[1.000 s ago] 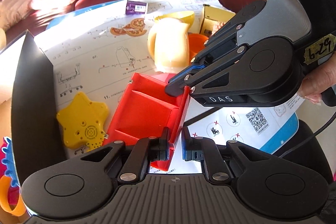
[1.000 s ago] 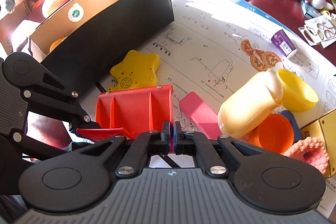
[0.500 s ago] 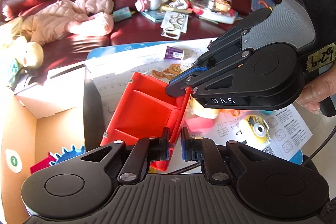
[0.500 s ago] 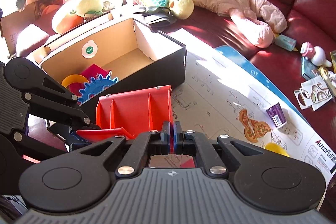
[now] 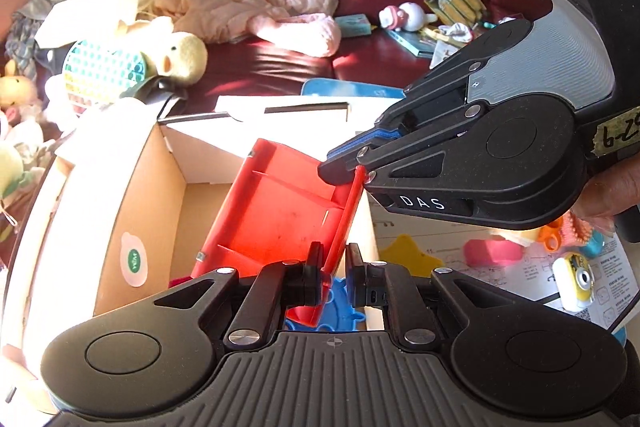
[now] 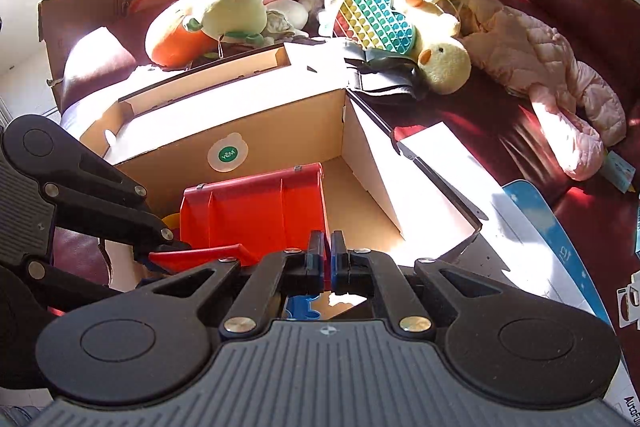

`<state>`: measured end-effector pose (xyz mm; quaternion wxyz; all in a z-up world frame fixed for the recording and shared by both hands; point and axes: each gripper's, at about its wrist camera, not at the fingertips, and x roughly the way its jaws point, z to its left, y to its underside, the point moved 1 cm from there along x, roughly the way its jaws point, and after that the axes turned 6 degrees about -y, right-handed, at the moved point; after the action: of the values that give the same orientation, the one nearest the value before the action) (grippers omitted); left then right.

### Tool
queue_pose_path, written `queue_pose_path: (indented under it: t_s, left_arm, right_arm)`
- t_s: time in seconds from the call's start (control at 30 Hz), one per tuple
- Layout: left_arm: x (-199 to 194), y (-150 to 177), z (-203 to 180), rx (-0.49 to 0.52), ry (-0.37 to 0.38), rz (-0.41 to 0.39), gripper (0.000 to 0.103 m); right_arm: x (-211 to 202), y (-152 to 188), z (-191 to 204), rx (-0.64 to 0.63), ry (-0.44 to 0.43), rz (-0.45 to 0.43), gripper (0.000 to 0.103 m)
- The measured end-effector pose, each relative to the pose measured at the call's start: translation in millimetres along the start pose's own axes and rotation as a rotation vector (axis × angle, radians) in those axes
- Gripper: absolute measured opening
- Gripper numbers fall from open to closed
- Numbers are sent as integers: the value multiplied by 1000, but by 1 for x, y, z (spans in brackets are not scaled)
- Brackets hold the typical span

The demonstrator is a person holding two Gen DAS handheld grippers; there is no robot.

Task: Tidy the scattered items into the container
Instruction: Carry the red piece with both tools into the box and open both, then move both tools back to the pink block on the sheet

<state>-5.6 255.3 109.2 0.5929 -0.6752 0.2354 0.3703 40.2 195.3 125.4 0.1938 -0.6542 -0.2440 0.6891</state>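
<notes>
A red plastic tray [image 5: 276, 219] with compartments hangs tilted over the open cardboard box [image 5: 152, 207]. My left gripper [image 5: 335, 281] is shut on the tray's near wall. My right gripper [image 5: 349, 174] comes in from the upper right and is shut on the same wall's far end. In the right wrist view the red tray [image 6: 252, 211] sits above the box [image 6: 280, 123], with my right gripper [image 6: 327, 261] shut on its rim and my left gripper [image 6: 170, 241] pinching its left edge. A blue gear [image 5: 340, 303] lies on the box floor under the tray.
On the instruction sheet right of the box lie a yellow star [image 5: 404, 253], a pink block [image 5: 488, 253] and a minion toy [image 5: 576, 279]. A plush duck [image 6: 444, 65], a pop-it toy [image 6: 376, 19] and a pink jacket [image 6: 552, 75] crowd the red sofa behind the box.
Both grippers have carried the red tray up off the instruction sheet and sideways until it hangs over the open box. Both grips have stayed shut on it.
</notes>
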Motion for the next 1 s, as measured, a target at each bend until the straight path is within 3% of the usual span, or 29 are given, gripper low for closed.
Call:
queue_pose_path:
  t_s: [0.13,0.2,0.23,0.27,0.3,0.37,0.43,0.67,1.0]
  left_arm:
    - [16,3,9,-14,-15,28,2]
    - [24,2,12,-34,-26,36,11]
    - [27,2,14,-53,-25,45,30]
    - [29,3,17,-72,-27,45,39]
    - [30,4,20,-95,-26,48,46]
    - [30,6,23,-129,-35,44,71]
    - [29,7,24,-139,-61,33,77]
    - [19,-5,4,-134,-66,-9,79]
    - [2,-25,-69,-13,-2,-83,81]
  right_arm:
    - [20,-3,-2,14,-8,30,4]
    - [23,-2,-4,30,15,15,10]
    - [23,-2,-5,35,29,9,32]
    - [21,-1,-7,42,48,-8,46]
    - [19,0,-8,41,60,-25,67]
    - [13,3,-11,35,73,-47,69]
    - [6,7,-16,51,76,-48,69]
    - [-30,34,-36,101,122,-62,72]
    - [-86,96,-68,180,221,-46,73]
